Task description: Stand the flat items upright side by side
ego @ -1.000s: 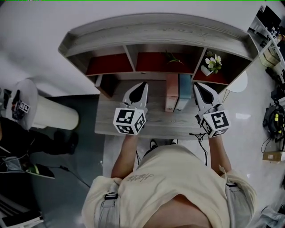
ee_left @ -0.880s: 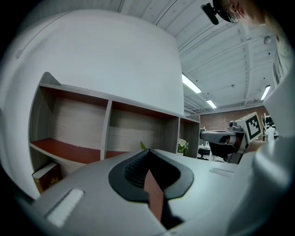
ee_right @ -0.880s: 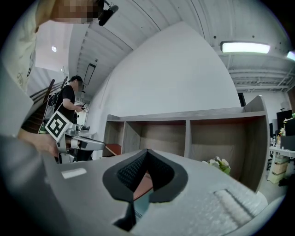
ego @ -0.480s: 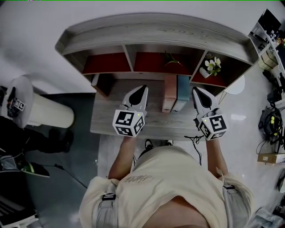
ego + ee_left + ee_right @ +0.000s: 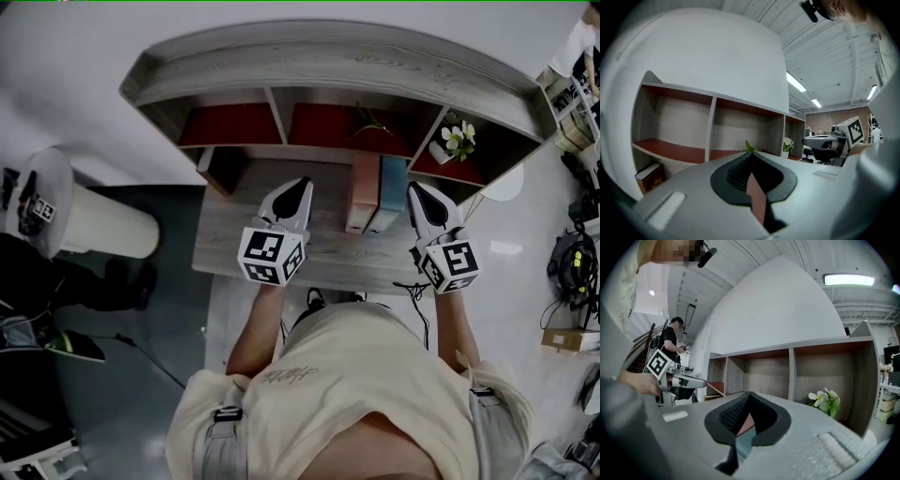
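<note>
Hardly anything had changed from a second ago. The left gripper [image 5: 302, 182] and the right gripper [image 5: 415, 188] stayed level over the surface [image 5: 225, 246], and neither had shifted. Both pairs of jaws stayed pressed fully together with nothing in them, and each gripper view bore that out. Between the grippers, the pink book [image 5: 362, 192] and the teal book [image 5: 390, 194] stood upright, side by side and touching. Their far ends were at the shelf unit [image 5: 328, 56], just where they stood before. The left gripper kept apart from the pink book, while the right one sat just beside the teal book. A white-flowered plant [image 5: 459, 139] occupied the right compartment, and a dark book [image 5: 223, 169] sat below the left one. Only the head camera's framing had drifted a touch.
</note>
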The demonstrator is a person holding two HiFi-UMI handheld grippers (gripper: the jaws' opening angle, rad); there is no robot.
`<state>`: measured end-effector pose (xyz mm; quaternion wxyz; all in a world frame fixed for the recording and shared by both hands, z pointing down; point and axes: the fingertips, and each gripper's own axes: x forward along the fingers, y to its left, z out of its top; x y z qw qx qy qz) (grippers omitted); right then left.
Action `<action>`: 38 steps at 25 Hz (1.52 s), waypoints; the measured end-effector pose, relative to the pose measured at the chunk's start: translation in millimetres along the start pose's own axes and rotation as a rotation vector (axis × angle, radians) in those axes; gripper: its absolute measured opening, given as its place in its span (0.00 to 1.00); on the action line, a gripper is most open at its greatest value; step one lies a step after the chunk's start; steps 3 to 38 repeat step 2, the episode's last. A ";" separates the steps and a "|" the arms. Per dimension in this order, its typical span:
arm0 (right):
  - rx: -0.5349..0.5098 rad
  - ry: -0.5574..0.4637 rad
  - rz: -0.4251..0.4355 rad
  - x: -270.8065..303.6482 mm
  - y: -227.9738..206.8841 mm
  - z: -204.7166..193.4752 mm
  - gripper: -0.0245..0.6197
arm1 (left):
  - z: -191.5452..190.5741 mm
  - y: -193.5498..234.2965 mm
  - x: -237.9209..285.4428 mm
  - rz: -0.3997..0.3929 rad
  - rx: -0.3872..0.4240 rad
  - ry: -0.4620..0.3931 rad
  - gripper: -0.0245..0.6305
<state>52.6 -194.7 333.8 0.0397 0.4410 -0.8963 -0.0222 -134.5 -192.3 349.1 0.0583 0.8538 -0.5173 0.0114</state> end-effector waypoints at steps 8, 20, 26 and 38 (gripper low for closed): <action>0.007 0.000 0.004 2.1 -2.7 -0.2 0.04 | -2.0 2.1 0.5 0.008 -0.011 0.001 0.06; 0.007 0.000 0.004 2.1 -2.7 -0.2 0.04 | -2.0 2.1 0.5 0.008 -0.011 0.001 0.06; 0.007 0.000 0.004 2.1 -2.7 -0.2 0.04 | -2.0 2.1 0.5 0.008 -0.011 0.001 0.06; 0.007 0.000 0.004 2.1 -2.7 -0.2 0.04 | -2.0 2.1 0.5 0.008 -0.011 0.001 0.06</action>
